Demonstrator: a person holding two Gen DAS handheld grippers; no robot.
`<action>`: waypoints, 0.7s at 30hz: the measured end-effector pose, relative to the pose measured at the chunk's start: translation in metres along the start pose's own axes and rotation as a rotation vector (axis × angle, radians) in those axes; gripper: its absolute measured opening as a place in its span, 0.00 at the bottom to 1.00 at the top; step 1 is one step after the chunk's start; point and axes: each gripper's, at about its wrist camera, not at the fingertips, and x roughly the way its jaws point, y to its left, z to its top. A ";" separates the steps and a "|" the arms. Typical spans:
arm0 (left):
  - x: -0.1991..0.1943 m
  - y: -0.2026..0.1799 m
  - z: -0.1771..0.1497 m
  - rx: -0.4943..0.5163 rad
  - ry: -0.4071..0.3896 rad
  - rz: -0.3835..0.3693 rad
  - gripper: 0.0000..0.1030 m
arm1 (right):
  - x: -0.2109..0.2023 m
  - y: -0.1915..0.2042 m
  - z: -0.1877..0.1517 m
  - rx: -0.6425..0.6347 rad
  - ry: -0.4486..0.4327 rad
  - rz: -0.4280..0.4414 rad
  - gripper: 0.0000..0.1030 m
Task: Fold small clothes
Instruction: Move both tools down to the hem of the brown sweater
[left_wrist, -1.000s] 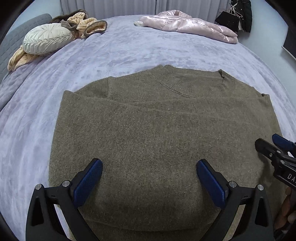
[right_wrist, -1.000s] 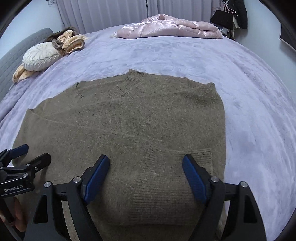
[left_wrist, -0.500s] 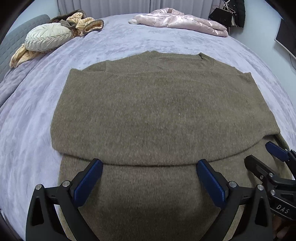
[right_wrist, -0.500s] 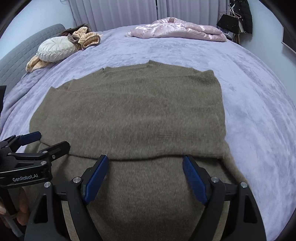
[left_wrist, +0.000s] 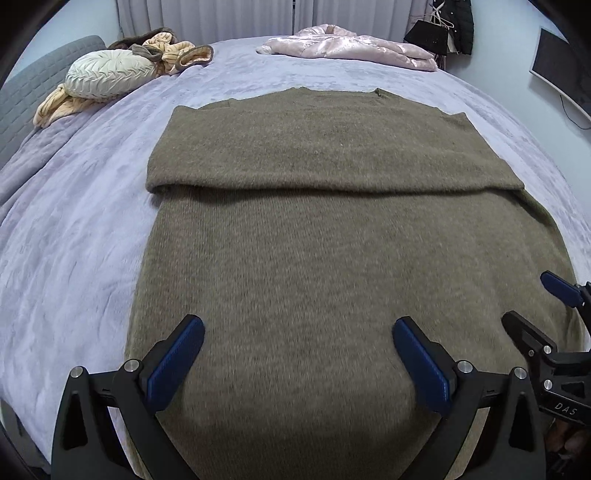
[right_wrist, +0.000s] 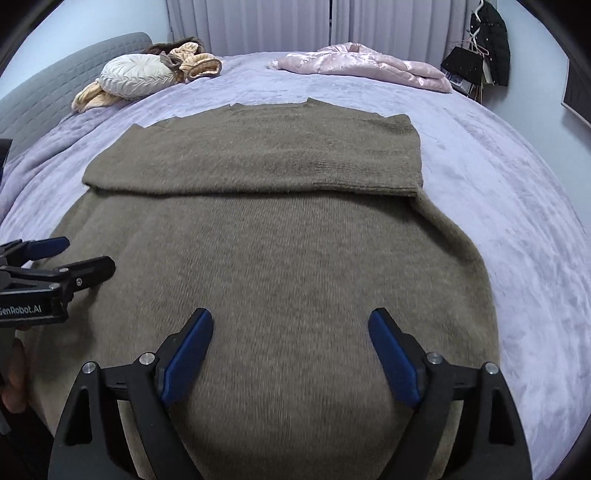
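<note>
1 fold shows on the olive knit sweater (left_wrist: 332, 240), flat on the lilac bedspread (left_wrist: 74, 240): far part doubled toward us. More folding looks due. Left gripper (left_wrist: 297, 354) and right gripper (right_wrist: 291, 345) hover wide apart, empty.

An olive-brown knit sweater (left_wrist: 332, 266) lies on a pale lavender plush bed (left_wrist: 74, 236). Black gripper (left_wrist: 295, 354) fingers carry blue pads (left_wrist: 176, 363). A cream pleated round cushion (left_wrist: 109, 73), a tan striped garment (left_wrist: 177, 51) and a shiny pink jacket (left_wrist: 351, 46) lie beyond.
</note>
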 end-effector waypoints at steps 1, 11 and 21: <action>-0.004 0.000 -0.005 0.008 -0.005 0.003 1.00 | -0.005 0.001 -0.007 -0.018 -0.011 -0.005 0.86; -0.042 0.008 -0.065 0.175 0.005 -0.024 1.00 | -0.046 -0.005 -0.064 -0.135 -0.052 0.055 0.92; -0.052 0.059 -0.118 -0.042 0.161 -0.166 1.00 | -0.083 -0.032 -0.104 -0.163 0.044 0.019 0.95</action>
